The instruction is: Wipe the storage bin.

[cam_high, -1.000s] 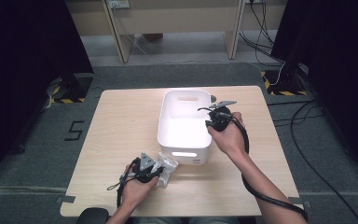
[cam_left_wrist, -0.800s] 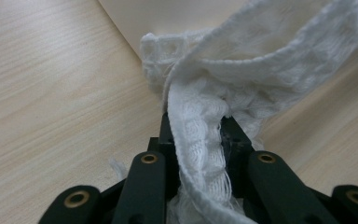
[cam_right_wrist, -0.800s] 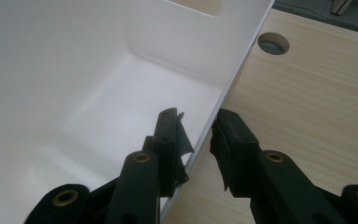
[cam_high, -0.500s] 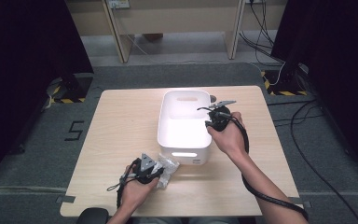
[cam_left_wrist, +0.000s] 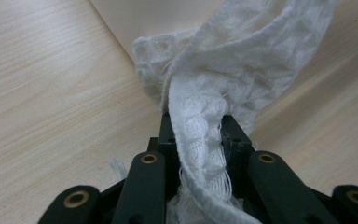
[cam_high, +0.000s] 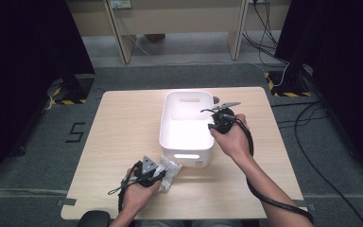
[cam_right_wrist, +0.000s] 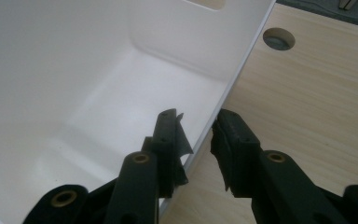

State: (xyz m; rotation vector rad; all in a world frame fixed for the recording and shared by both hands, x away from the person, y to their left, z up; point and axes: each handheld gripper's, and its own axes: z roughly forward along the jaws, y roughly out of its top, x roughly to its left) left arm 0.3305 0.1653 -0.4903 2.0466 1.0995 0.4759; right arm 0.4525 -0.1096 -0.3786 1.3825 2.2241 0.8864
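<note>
the wooden table is the largest thing, light in colour, and it stands on a grey floor with a black mark like the number 5 at the left. in the top of the table, near the far right corner of the bin, there is a small round hole.

on the table stands a white plastic bin, rectangular and open at the top, with a cut-out handle in its far wall and another in its near wall. its inside is white and smooth in the right gripper view.

the right gripper is at the right wall of the bin, held by the person's right hand. in the right gripper view its two black jaws stand on both sides of this thin wall, one inside the bin and one outside. the outer jaw is a little apart from the wall, so the jaws are loosened and not pressing on the rim; they have just been opening.

the white cloth is crumpled on the table just in front of the near left corner of the bin. the left gripper, in the person's left hand, is clenched on it: in the left gripper view a thick fold of the woven, frayed cloth is squeezed between the black jaws, and the rest of it spreads out ahead toward the bin's wall.
</note>
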